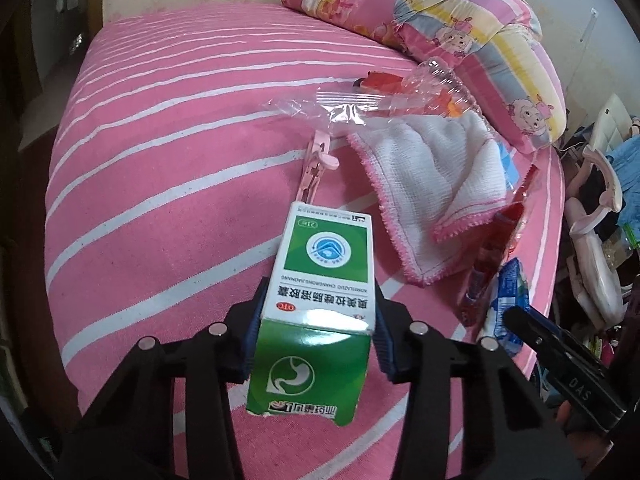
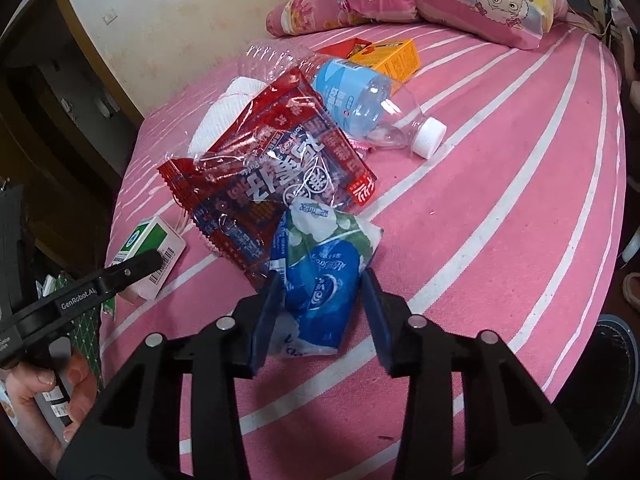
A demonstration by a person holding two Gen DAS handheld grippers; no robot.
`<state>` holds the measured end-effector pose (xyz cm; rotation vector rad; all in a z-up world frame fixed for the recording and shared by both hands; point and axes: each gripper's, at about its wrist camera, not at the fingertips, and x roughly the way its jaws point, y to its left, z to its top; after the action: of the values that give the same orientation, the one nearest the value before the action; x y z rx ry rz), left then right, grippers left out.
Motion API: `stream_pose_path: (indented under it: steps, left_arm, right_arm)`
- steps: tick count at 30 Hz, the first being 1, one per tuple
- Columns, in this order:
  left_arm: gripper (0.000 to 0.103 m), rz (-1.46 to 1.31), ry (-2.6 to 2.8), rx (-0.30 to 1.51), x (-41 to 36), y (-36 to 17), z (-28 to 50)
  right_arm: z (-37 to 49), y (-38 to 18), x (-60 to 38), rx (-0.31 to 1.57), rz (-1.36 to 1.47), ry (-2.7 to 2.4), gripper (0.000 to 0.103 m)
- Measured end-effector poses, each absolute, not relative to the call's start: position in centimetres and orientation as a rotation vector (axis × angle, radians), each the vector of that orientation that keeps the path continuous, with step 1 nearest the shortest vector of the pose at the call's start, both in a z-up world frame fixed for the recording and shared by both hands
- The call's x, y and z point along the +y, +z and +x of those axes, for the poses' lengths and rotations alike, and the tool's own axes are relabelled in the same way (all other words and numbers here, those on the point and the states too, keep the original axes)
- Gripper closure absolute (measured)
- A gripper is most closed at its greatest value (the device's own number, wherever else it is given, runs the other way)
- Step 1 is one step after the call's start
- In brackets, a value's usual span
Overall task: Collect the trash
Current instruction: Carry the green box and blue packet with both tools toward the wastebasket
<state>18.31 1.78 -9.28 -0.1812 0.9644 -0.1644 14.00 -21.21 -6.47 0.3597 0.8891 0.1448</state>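
Left gripper [image 1: 316, 334] squeezing a green and white medicine box [image 1: 320, 276], pads tight on both sides, box lifted a bit off the pink striped bed [image 1: 160, 160]. Right of the box, a white cloth [image 1: 432, 184] lying flat. Further right of the box, right gripper [image 2: 320, 304] pinching a crumpled blue wrapper [image 2: 324, 276] with narrow fingers. Red snack bag [image 2: 276, 168] and plastic bottle [image 2: 368, 104] just behind the wrapper.

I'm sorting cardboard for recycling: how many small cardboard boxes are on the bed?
2: a green-and-white box at the near edge, between the left hand-held gripper pads, and an orange box by the pillows. Wrappers may hide more.
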Motion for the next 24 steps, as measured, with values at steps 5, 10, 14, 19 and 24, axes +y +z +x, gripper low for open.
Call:
stream_pose_path:
  steps: [5,10,14,19,24]
  left_arm:
    - [0.06,-0.217,-0.165,0.949,1.9,-8.5,17.4]
    - [0.06,-0.26,-0.159,0.933,2.0,-7.6,16.1]
    - [0.06,-0.267,-0.156,0.912,1.8,-6.8,14.5]
    - [0.06,-0.258,-0.171,0.882,1.5,-5.4,12.8]
    - [0.06,-0.288,-0.209,0.829,0.7,-3.1,10.6]
  right_arm:
    - [13.8,-5.9,-21.6,0.867,0.365,0.146,0.083]
    - [13.6,-5.6,-21.7,0.864,0.377,0.158,0.085]
    - [13.0,-5.0,-21.8,0.843,0.373,0.161,0.086]
    - [11.8,-3.8,-22.1,0.799,0.372,0.173,0.086]
    - [10.0,-1.6,-22.0,0.729,0.372,0.205,0.086]
